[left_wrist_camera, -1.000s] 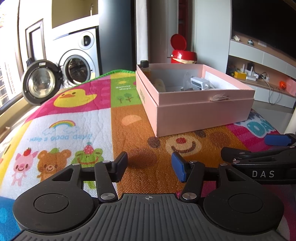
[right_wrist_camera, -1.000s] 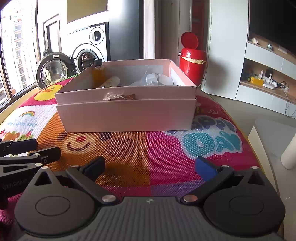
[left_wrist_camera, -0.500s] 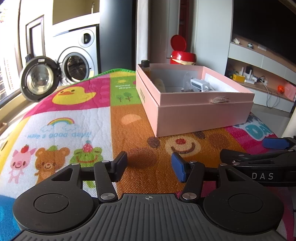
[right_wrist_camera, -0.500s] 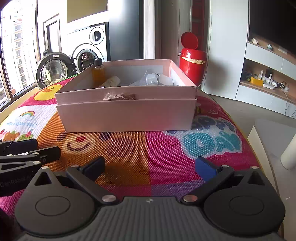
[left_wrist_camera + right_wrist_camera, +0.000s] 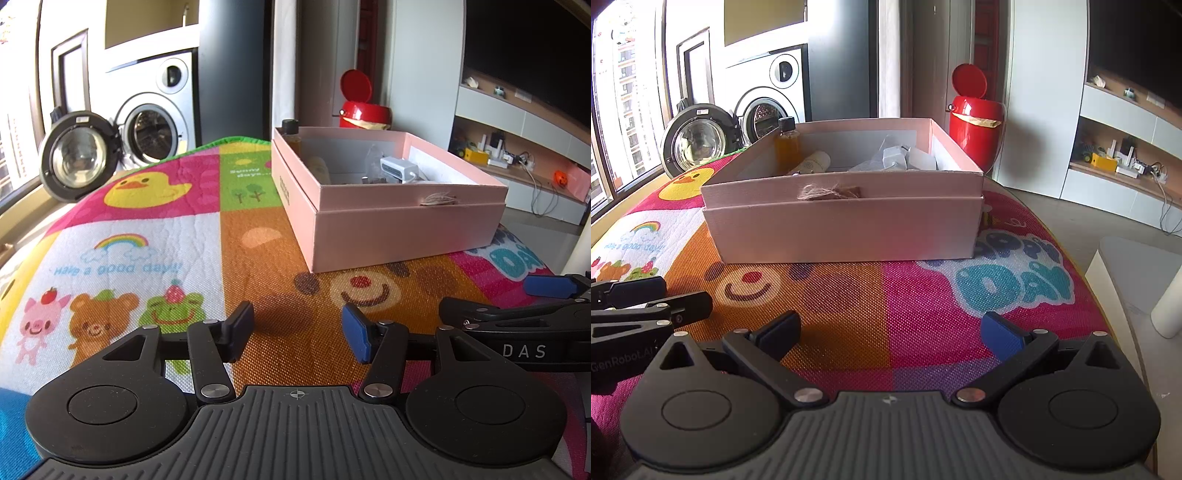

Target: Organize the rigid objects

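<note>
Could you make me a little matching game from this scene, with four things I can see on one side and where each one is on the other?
Things:
1. amber bottle
2. pink box
3. red bin
4. twine bow

Places:
A. on the floor behind the mat, lid flipped up
B. standing upright in the box's far left corner
C. on the box's near wall, at the rim
D. sitting on the colourful play mat

Pairs: 1-B, 2-D, 3-A, 4-C
</note>
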